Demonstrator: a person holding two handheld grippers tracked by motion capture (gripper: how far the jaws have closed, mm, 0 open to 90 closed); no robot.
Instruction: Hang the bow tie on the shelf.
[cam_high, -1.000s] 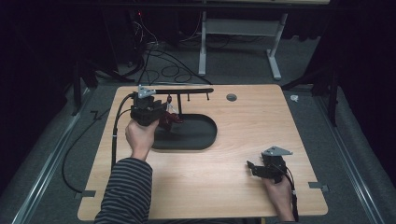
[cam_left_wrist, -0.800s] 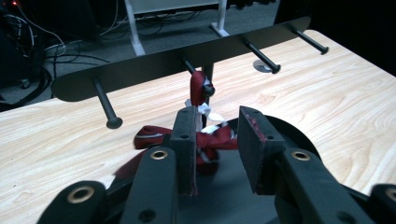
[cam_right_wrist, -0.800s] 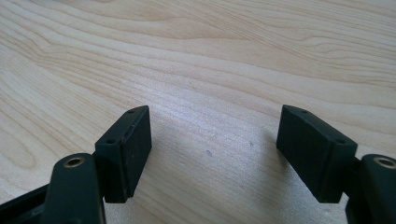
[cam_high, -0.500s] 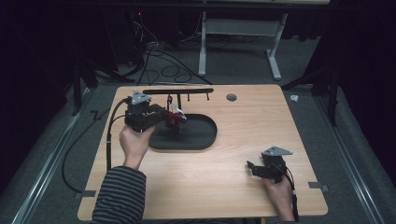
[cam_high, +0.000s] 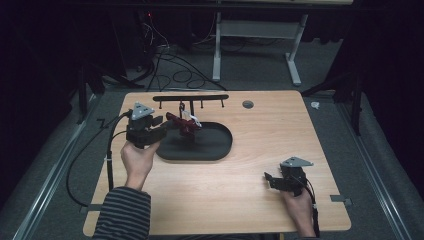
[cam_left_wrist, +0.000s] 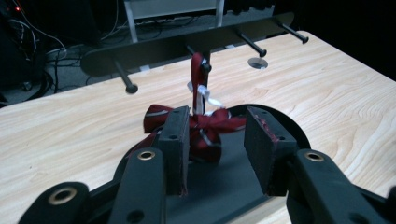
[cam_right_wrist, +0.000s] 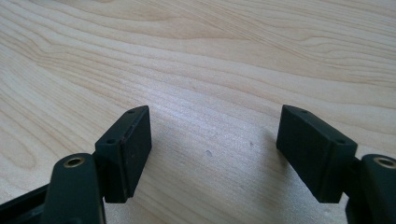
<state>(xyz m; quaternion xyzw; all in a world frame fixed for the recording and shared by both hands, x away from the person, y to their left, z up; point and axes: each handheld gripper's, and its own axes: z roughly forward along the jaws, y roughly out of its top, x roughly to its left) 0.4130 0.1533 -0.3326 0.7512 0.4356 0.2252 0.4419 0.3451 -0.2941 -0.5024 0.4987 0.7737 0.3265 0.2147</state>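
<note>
A dark red bow tie (cam_high: 184, 123) (cam_left_wrist: 208, 135) hangs by its strap from the middle peg of a black peg rack (cam_high: 190, 98) (cam_left_wrist: 154, 49). It dangles over the far end of a black oval tray (cam_high: 212, 150). My left gripper (cam_high: 161, 125) (cam_left_wrist: 217, 126) is open, just left of the bow tie. The tie's knot sits right beyond its fingertips, close against one pad (cam_left_wrist: 176, 140). My right gripper (cam_high: 271, 180) (cam_right_wrist: 212, 135) stands open over bare wood near the front right, nothing between its jaws.
The light wooden table (cam_high: 260, 130) has a round grommet hole (cam_high: 247, 104) behind the tray. Cables trail off the table's left side (cam_high: 95, 150). A desk frame (cam_high: 255, 45) stands on the dark floor beyond.
My left gripper has drawn back to the left and let go of the bow tie, which stays hanging from the peg. The right gripper has not moved.
</note>
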